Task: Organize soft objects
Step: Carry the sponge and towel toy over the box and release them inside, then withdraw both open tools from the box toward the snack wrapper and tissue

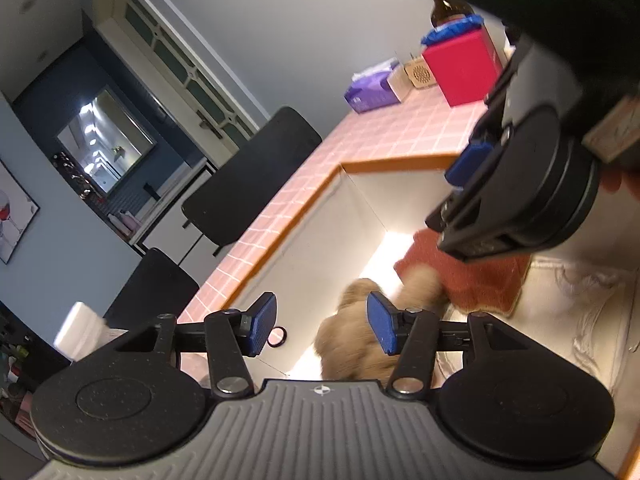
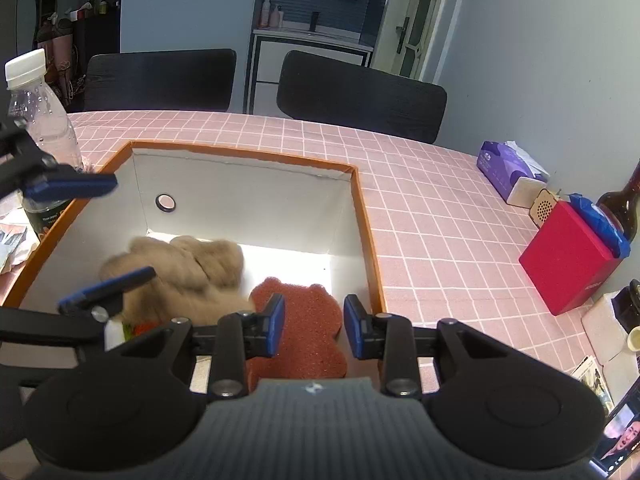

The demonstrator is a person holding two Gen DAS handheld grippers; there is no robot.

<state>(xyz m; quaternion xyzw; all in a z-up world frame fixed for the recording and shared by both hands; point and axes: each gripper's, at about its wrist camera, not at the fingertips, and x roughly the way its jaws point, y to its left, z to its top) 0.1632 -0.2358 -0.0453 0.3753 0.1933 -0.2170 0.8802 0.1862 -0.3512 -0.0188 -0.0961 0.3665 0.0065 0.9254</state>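
Observation:
An orange-rimmed white box [image 2: 362,216] stands on the pink checked table. Inside lie a tan plush toy [image 2: 192,268], blurred, and a red bear-shaped sponge [image 2: 308,320]. My right gripper [image 2: 314,326] is open and empty above the sponge at the box's near edge. My left gripper [image 1: 322,322] is open and empty above the plush [image 1: 352,344], over the box [image 1: 296,208]. The sponge also shows in the left wrist view [image 1: 476,284]. The left gripper shows in the right wrist view [image 2: 90,240], and the right gripper in the left wrist view [image 1: 516,184].
A water bottle [image 2: 38,120] stands left of the box. A red box [image 2: 568,260], a purple tissue pack [image 2: 508,168], a brown bottle [image 2: 622,200] and small items sit at the table's right. Two black chairs [image 2: 360,92] stand behind the table.

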